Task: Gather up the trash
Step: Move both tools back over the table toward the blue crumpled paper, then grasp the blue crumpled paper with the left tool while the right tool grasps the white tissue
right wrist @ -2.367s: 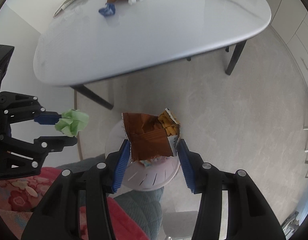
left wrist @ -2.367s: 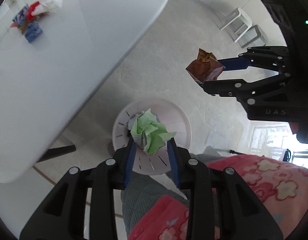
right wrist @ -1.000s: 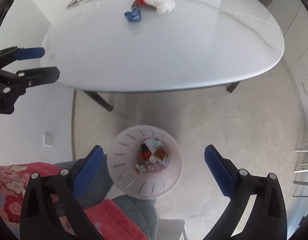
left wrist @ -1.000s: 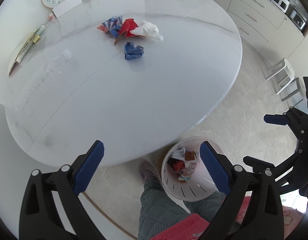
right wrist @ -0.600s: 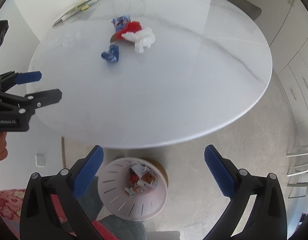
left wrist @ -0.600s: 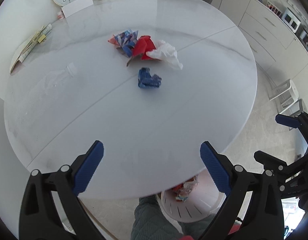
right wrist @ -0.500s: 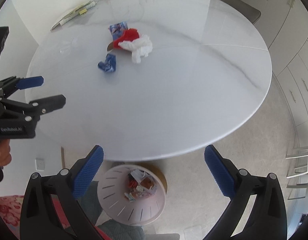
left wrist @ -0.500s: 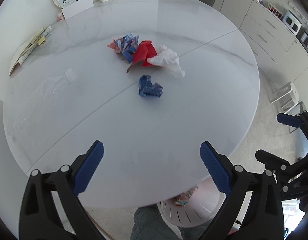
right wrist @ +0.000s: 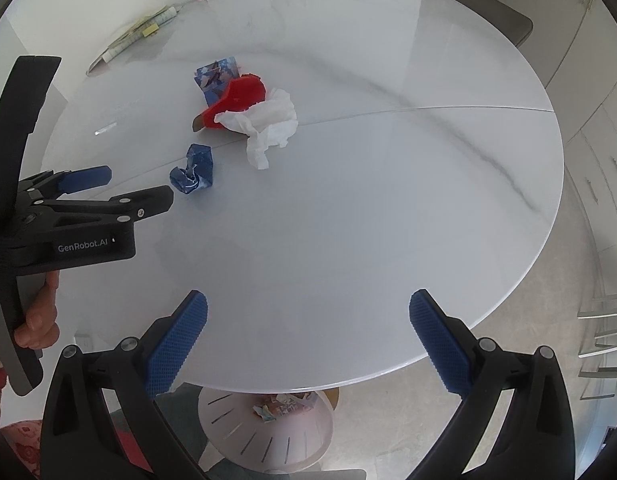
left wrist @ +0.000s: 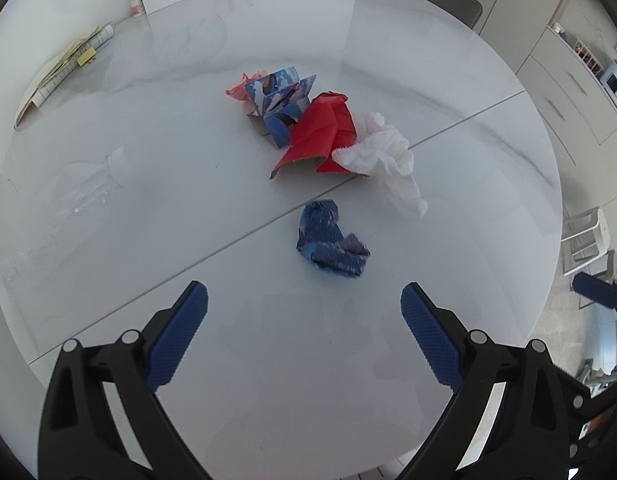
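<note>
In the left wrist view the left gripper (left wrist: 304, 312) is hovering with its jaws spread wide and empty, and the crumpled blue wrapper (left wrist: 330, 246) is lying on the bench (left wrist: 148, 184) just above the gap, slightly right of centre, its long axis slanting toward the lower right (red, white and patterned scraps are sitting higher up). In the right wrist view the right gripper (right wrist: 308, 322) is also gaping empty at the bottom of the frame, while the blue wrapper is sitting well up and left, just beside the left gripper's tips, so the left one is looking nearer.
</note>
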The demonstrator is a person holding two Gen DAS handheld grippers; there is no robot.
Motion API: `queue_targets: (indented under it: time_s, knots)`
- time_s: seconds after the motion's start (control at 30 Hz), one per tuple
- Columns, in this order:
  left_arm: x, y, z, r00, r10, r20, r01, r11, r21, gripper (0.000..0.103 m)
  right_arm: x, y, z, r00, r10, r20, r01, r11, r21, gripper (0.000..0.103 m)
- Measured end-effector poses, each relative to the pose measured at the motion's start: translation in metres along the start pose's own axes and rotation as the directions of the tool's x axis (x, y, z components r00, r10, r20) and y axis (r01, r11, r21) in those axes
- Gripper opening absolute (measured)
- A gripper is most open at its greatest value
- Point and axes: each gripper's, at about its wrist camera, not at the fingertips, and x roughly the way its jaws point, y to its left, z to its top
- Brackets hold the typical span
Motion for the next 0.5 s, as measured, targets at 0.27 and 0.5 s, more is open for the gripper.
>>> queue_targets:
  time_s: [0.27, 0.5]
  knots:
    - [0.029, -0.007, 0.017, 0.999, 0.022, -0.033, -0.022, 1.0, 0.009, 0.083, 0.009, -0.005, 0.007, 1.0, 0.006, -0.014, -0.006, 1.0, 0.022, 0.1]
    - [0.049, -0.007, 0.016, 0.996, 0.034, -0.087, -0.034, 0.999, 0.004, 0.034, 0.014, -0.005, 0.015, 1.0, 0.011, -0.02, -0.011, 1.0, 0.014, 0.1]
